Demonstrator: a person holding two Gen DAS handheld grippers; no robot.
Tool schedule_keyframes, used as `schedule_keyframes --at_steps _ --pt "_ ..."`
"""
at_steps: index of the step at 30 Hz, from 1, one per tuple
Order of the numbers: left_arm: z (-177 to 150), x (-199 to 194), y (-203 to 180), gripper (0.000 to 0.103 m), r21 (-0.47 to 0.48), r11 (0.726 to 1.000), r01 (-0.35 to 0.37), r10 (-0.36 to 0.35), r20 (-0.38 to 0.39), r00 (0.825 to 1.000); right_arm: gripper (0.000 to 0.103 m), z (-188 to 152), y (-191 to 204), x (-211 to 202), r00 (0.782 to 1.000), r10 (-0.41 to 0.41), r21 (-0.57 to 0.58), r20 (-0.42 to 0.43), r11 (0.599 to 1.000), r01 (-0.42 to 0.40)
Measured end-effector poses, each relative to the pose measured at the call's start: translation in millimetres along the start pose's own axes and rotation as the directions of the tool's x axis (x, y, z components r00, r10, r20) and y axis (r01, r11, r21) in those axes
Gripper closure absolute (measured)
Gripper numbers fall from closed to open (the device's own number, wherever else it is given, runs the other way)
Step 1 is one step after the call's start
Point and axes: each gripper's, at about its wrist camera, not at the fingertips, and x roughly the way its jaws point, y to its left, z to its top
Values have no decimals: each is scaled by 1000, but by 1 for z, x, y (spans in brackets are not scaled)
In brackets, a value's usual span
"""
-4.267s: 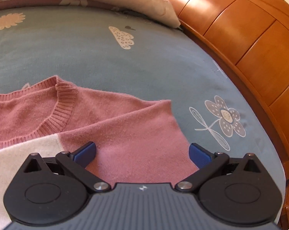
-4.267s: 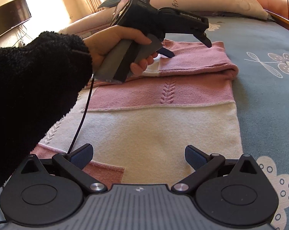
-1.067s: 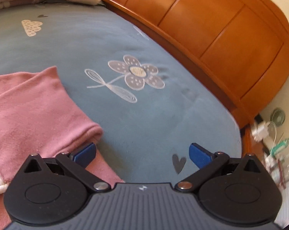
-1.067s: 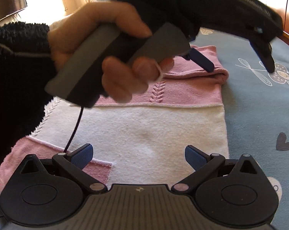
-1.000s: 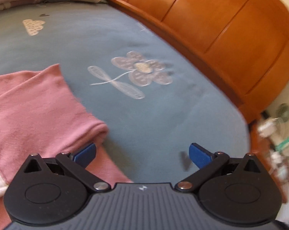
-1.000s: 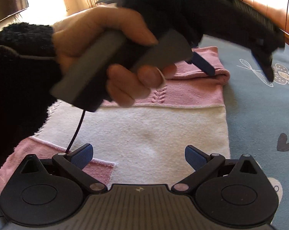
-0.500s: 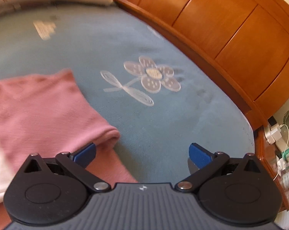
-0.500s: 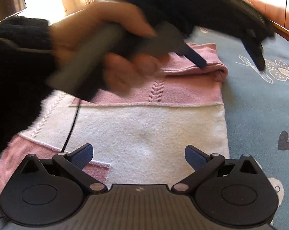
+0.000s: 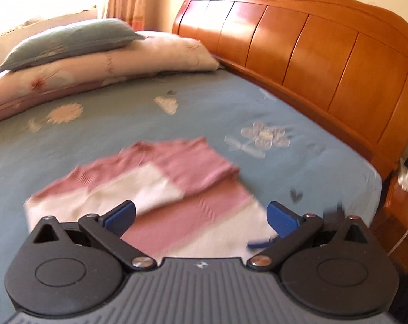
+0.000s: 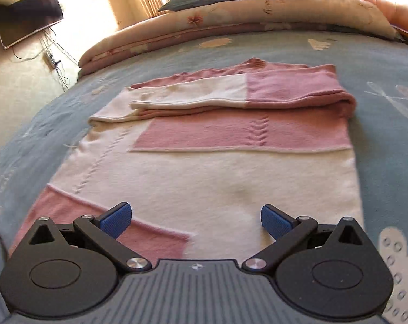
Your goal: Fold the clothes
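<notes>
A pink and cream knit sweater (image 10: 217,145) lies flat on the blue bed sheet (image 10: 387,62), its sleeves folded across the upper part. It also shows blurred in the left wrist view (image 9: 177,189). My right gripper (image 10: 194,220) is open and empty, low over the sweater's cream hem end. My left gripper (image 9: 200,216) is open and empty, raised above the sweater's near part. A blurred dark piece of the right gripper (image 9: 331,216) shows behind the left gripper's right finger.
A wooden headboard (image 9: 312,54) runs along the right. A rolled quilt (image 10: 231,24) and a blue pillow (image 9: 69,43) lie at the far side. A TV (image 10: 28,16) and cables stand by the wall on the left. A bedside stand with chargers (image 9: 404,189) is at right.
My left gripper has lifted and pulled back from the sweater's folded shoulder and has left the right wrist view. The sleeve now lies folded across the sweater. My right gripper has hardly moved.
</notes>
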Motion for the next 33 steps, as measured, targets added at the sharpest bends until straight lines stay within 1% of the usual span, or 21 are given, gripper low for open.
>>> schedule_keyframes --at_steps 2,4,5,7,9,11,12,13,16,18,22,26,31,33 --pt "-26 -10 2 1 17 1000 -16 16 -6 1000 0 -5 11 -11 1000 7 10 3 1000 -7" --pt "-52 -12 2 1 38 999 -15 16 -22 1000 0 -10 21 -22 1000 14 19 6 1000 -14" --pt "-65 -12 1 1 49 999 -14 15 -31 999 0 -15 26 -27 1000 6 20 -7 1000 -6" --pt "-91 -10 -1 1 74 997 -23 27 -46 999 0 -24 30 -31 999 -35 28 -35 999 36" --pt "-115 -3 -5 1 112 992 -61 68 -66 995 0 -33 34 -34 995 -80 40 -63 996 83" --pt "-137 7 -10 1 137 984 -112 125 -87 988 0 -43 34 -36 990 -119 42 -81 992 123" --pt "-147 13 -11 1 140 981 -132 147 -106 983 0 -47 35 -36 986 -144 35 -86 988 147" --pt "-156 20 -11 1 133 981 -139 155 -124 980 0 -52 35 -37 983 -166 20 -85 986 168" --pt "-180 39 -7 1 97 985 -145 160 -170 972 0 -59 41 -36 976 -201 -27 -79 980 200" --pt "-190 48 -3 1 66 986 -151 160 -184 970 0 -60 42 -35 975 -209 -40 -76 978 207" --pt "-199 49 7 1 -24 990 -142 136 -162 977 0 -61 42 -36 975 -210 -35 -67 977 208" --pt "-204 48 7 1 0 990 -140 138 -141 980 0 -65 42 -35 976 -215 -54 -44 976 213" --pt "-215 45 6 1 -1 990 -145 144 -57 988 0 -73 42 -36 975 -223 -92 6 971 223" --pt "-216 45 6 1 0 989 -147 147 -43 988 0 -75 45 -35 969 -245 -119 12 962 245"
